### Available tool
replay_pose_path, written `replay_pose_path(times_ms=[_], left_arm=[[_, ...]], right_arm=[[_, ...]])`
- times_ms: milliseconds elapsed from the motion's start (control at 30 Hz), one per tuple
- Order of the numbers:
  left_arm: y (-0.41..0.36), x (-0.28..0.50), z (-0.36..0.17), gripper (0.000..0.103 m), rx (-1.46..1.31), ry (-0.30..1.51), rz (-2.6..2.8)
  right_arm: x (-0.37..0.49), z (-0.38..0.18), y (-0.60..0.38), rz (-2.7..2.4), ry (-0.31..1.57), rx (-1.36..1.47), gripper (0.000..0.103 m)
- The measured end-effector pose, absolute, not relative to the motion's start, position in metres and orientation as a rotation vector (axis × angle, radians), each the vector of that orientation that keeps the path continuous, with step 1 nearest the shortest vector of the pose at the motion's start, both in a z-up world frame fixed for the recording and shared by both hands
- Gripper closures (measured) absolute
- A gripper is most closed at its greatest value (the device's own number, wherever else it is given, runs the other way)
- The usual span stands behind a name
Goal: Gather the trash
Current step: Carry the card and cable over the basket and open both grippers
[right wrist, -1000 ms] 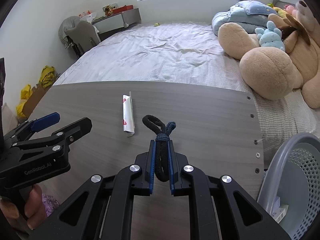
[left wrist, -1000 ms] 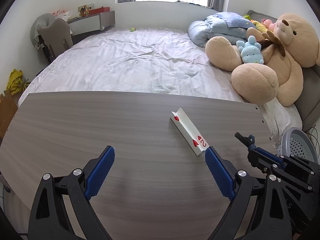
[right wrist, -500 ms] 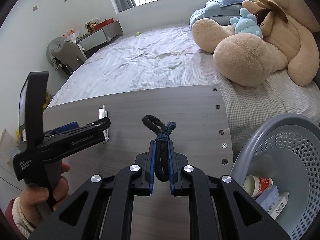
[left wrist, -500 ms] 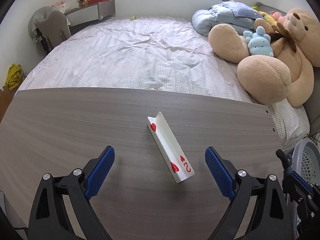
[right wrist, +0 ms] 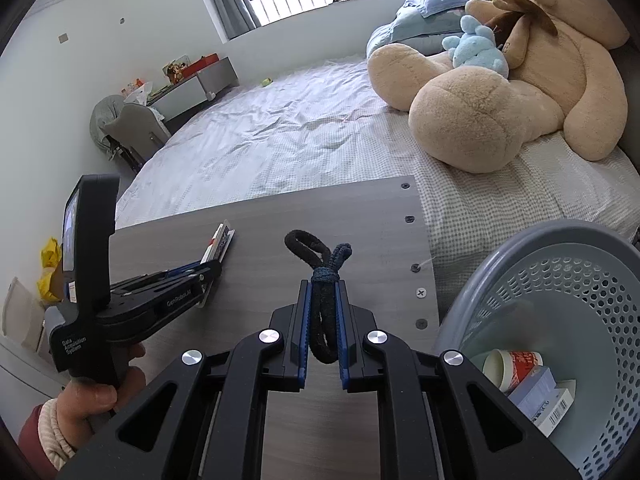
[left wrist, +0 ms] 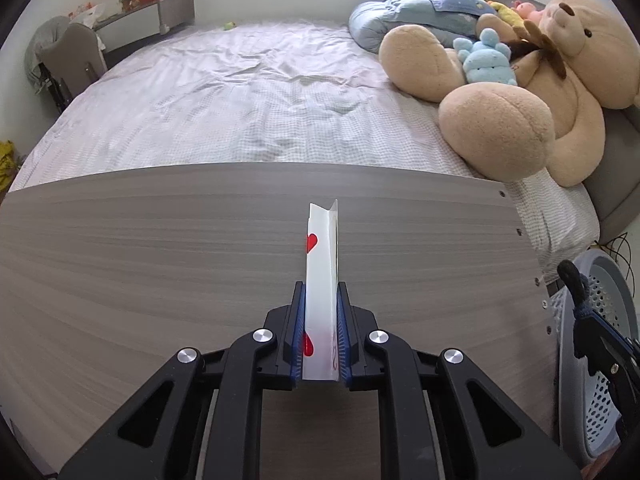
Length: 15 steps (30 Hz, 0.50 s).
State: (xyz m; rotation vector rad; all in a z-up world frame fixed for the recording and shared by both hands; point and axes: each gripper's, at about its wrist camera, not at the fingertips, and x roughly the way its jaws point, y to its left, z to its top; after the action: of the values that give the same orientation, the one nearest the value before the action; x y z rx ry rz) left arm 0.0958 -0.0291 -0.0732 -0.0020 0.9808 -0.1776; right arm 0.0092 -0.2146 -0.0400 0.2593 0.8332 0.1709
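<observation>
Both hand-held grippers clamp items, left a folded card hiding its lower print, right a knotted band

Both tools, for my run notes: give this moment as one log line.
left tool: just closed on card | right tool: shut on hair tie | basket: beside table, holds trash
</observation>
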Motion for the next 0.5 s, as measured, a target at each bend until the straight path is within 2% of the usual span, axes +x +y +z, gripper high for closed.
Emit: replay_pose_path(times_ms=[500], left_arm=[[-0.148,0.029,-0.018,0.089,0.106,0.836,-0.493]], right_arm=[[-0.054,-0.034,-0.310,-0.146,0.734,0.329,0.092]])
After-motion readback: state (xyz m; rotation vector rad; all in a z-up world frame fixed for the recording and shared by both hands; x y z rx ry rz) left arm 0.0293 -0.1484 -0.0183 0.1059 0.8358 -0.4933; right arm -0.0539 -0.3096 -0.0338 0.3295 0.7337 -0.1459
